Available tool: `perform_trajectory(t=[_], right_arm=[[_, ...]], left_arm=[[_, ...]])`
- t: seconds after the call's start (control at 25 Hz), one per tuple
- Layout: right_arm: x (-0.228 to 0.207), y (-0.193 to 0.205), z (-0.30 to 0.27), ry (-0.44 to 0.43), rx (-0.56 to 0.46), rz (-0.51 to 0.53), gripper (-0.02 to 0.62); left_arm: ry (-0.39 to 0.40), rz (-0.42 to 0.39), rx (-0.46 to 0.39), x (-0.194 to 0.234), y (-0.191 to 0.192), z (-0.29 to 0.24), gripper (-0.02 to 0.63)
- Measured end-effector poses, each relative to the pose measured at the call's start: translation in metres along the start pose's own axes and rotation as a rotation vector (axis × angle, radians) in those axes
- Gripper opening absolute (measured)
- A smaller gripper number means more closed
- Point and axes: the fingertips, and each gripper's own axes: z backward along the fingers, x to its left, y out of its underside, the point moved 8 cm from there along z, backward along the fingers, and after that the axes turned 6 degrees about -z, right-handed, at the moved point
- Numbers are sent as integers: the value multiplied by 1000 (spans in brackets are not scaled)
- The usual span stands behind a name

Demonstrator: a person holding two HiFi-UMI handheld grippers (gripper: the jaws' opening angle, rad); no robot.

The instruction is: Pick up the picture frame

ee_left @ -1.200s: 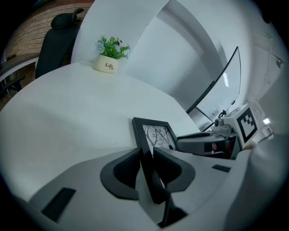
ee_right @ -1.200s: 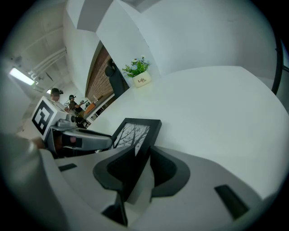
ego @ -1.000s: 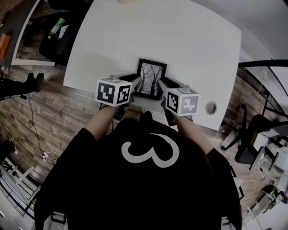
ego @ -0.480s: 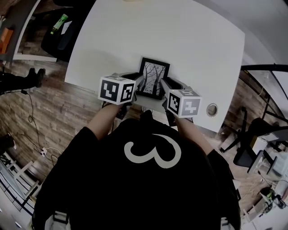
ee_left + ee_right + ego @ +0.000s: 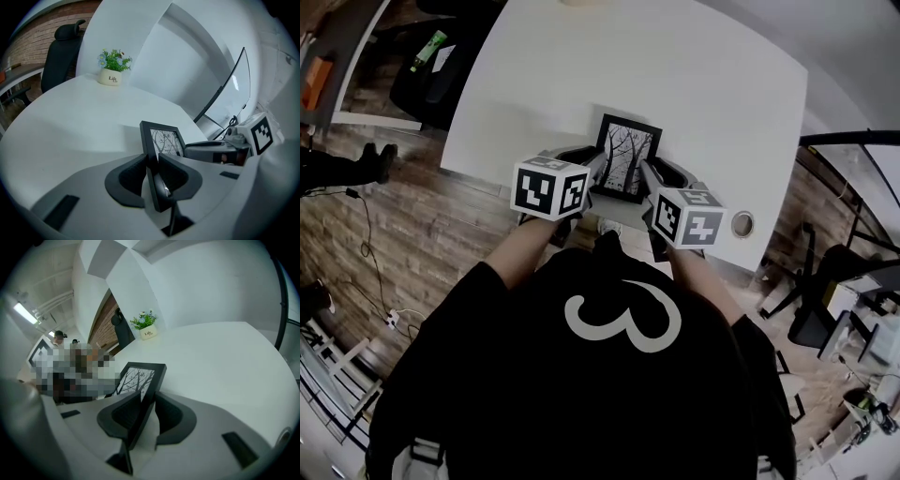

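Observation:
A black picture frame (image 5: 628, 157) with a print of bare trees stands upright near the front edge of the white table (image 5: 694, 66). My left gripper (image 5: 596, 167) holds its left edge and my right gripper (image 5: 645, 174) its right edge. In the left gripper view the frame's edge (image 5: 165, 140) runs between the two dark pads (image 5: 129, 180), which touch it on both sides. In the right gripper view the frame (image 5: 136, 378) sits the same way between that gripper's pads (image 5: 173, 418). Both sets of jaws have just been closing on the frame.
A small potted plant (image 5: 112, 70) stands at the far side of the table. A round cable hole (image 5: 742, 224) is set in the table to the right of my right gripper. A black office chair (image 5: 63, 47) stands beyond the table. People stand far off in the right gripper view.
Both grippers and the frame sit slightly higher and further right in the head view. The fingers lie closer against the frame's side edges.

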Motion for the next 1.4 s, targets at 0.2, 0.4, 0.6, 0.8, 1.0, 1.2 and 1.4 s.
perform_trajectory(t=[0.2,0.4,0.6,0.8,1.0,1.2,1.4], right_arm=[[4,-11,15,15,-65,47,106],[11,-27,36,18,-136,104,104],[26,-42,57,13,-193,160,104],[45,-50,74,12,-236,203,104],[63,-54,93,23,-294,235,106],[89,-54,119,21,-358,257,106],[118,-52,147,34,-428,299,106]], left_arm=[[-5,-35,-44,-12,-11,10,92],[1,-68,-105,-25,-26,24,92],[1,-96,-160,-35,-40,47,92],[9,-109,-208,-40,-47,72,92],[7,-148,-266,-49,-53,98,92],[16,-195,-325,-60,-54,133,92],[19,-243,-388,-71,-53,168,92]])
